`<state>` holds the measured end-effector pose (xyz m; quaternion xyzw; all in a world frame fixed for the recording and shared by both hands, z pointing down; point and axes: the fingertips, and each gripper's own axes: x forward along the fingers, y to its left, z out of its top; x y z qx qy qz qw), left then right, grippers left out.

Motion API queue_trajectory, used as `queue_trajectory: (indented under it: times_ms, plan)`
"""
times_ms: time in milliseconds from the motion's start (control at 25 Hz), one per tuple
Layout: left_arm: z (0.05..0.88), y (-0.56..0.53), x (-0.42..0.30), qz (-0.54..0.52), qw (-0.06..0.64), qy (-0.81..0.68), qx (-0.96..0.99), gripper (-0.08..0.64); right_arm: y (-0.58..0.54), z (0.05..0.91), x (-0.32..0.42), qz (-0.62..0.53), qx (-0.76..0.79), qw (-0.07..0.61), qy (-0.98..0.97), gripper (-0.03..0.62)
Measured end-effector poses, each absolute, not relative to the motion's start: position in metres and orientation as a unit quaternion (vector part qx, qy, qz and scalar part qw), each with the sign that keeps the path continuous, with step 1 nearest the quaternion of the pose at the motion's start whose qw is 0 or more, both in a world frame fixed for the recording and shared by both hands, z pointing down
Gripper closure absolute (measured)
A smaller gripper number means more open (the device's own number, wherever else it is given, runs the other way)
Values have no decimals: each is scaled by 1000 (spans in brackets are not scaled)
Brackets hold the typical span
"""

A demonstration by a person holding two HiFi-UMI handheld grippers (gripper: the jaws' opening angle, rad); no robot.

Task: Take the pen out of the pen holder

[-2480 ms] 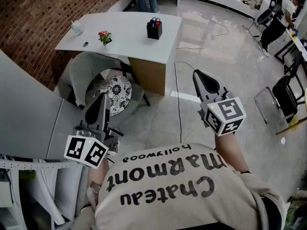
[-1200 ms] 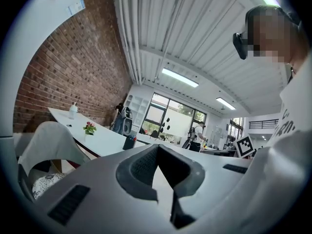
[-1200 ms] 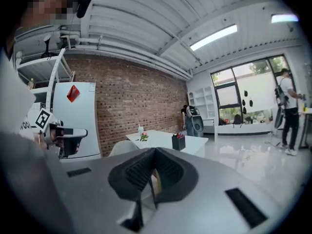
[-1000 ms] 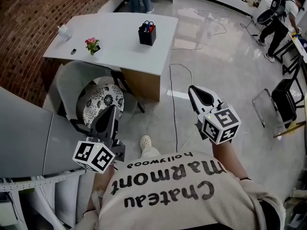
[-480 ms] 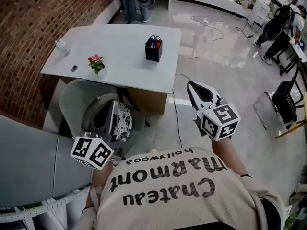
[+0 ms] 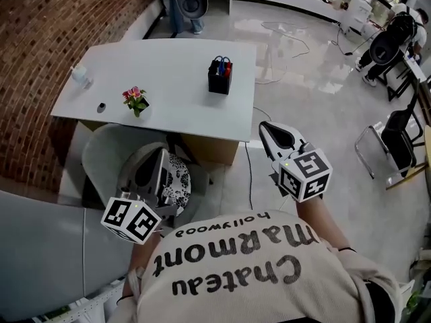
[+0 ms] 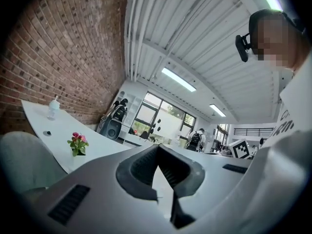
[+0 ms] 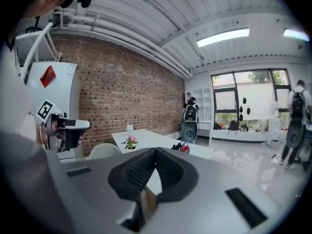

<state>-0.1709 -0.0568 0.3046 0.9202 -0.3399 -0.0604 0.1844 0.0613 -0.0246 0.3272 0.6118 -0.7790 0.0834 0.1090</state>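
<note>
At the table's [image 6: 168, 52] far left stood a small bottle [image 6: 79, 76], and nearer, a pot of flowers [image 6: 135, 99]. The left tongs [image 6: 156, 161] hung over a chair [image 6: 111, 143] by the table's near edge, tips pressed together with nothing between them. On the right part of the table, well apart from both tongs, stood the black holder [image 6: 219, 83] with the pens [image 6: 221, 62] upright in it, blue and red tops showing above the rim. The right tongs [image 6: 264, 126] hovered over the floor beyond the table's near right corner, likewise closed tight and empty.

The step in hand looked like the approach: no pen was touched and the holder was out of reach. The next move would call for carrying one pair of tongs, likely the right, in over the holder, spreading its tips, closing them on a single pen top and lifting it straight up so that the holder does not tip. The left tongs might steady the holder.
</note>
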Motion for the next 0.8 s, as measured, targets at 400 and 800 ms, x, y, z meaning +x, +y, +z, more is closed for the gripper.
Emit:
queue_trajectory:
  times_ms: [400,800]
  plan:
    - [321,-94,-176,-60,209,-349,911,558,-65,344,62,101,604,123,-781,589]
    - [335,-155,-157,-54,219,-396,890,558,-153,360,95,133,575,103,-801,589]
